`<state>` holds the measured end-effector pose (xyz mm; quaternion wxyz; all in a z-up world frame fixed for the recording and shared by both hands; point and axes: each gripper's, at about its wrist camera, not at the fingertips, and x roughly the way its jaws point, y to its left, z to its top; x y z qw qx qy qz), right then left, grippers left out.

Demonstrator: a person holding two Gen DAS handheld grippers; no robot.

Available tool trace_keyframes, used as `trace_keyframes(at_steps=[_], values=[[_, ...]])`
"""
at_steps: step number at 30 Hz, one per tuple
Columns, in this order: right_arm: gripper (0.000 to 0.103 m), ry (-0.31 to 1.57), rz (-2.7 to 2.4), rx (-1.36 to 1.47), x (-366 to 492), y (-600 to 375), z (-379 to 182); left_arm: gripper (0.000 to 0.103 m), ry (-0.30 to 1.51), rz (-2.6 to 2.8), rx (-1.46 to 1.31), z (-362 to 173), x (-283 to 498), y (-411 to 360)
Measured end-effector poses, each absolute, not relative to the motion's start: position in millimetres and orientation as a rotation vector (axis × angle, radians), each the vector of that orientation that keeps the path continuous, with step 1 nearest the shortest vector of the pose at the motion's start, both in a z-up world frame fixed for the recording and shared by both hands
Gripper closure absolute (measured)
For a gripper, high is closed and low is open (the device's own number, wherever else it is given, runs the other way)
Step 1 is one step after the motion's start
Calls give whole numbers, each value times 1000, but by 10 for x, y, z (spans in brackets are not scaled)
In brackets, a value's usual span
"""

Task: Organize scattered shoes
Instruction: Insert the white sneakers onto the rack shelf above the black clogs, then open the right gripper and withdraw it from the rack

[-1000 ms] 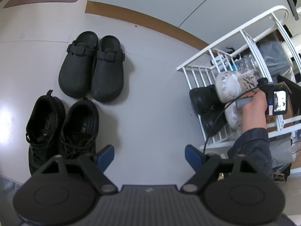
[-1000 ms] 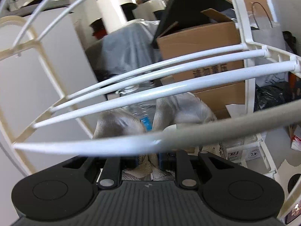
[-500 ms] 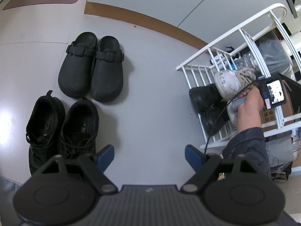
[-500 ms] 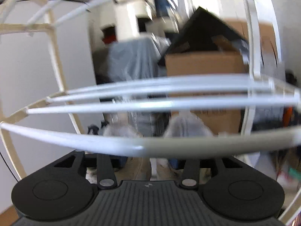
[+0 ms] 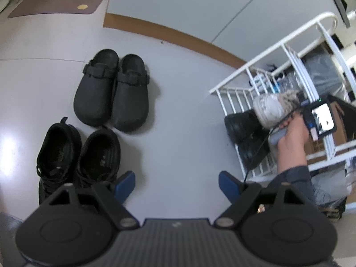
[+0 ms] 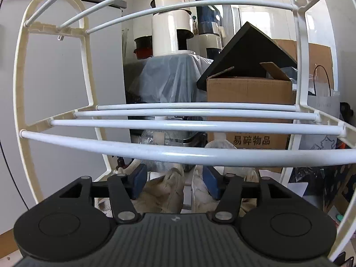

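Since the earlier frames, right gripper [image 6: 174, 181] jaws go from pinched together on the white sneakers [image 6: 169, 191] to spread, and are opening now; the rack bars, tilted before, sit level across the right wrist view. Sneaker heels lie between the blue pads, but I can't see a firm press on them, so I read it as a release. Left gripper [image 5: 176, 183] unchanged: jaws wide apart, nothing between them, hanging over bare floor [image 5: 182, 115].

Step in hand, as I judge it: dropping off the white pair on the white shoe rack [image 5: 231, 82], on a tier above the black shoes [image 5: 242, 126] already stored lower down. The person's hand [image 5: 291, 138] is at the rack front.

Left on the floor: black clogs [image 5: 112, 89] and black lace-up sneakers [image 5: 77, 155], each paired side by side, the two pairs just beside each other.

Next move probably calls for pulling the right gripper straight back out without snagging heels or bars, then going for a floor pair; the left gripper is nearest the lace-ups.
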<state>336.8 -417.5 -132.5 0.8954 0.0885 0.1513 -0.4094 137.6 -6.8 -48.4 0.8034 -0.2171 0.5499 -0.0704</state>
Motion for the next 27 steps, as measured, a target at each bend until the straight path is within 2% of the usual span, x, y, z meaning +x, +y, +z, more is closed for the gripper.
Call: trace_keyframes(at_steps=[9,19,23,27], values=[[41,435,-764,212,3237,-4120,-1031,19,1116,-168,-480,-270,1335,88],[37,702,-595,146,2949,-4070,-838,19,1077,-202,-490,-126,1224,49],[37,733,-610,187,2725,-4037,-789,19,1043,-216,-485,-23,1191,76],[37,775,-546,100,2513,-3864,-841,19,1040,-211,-471,-4,1134,90]])
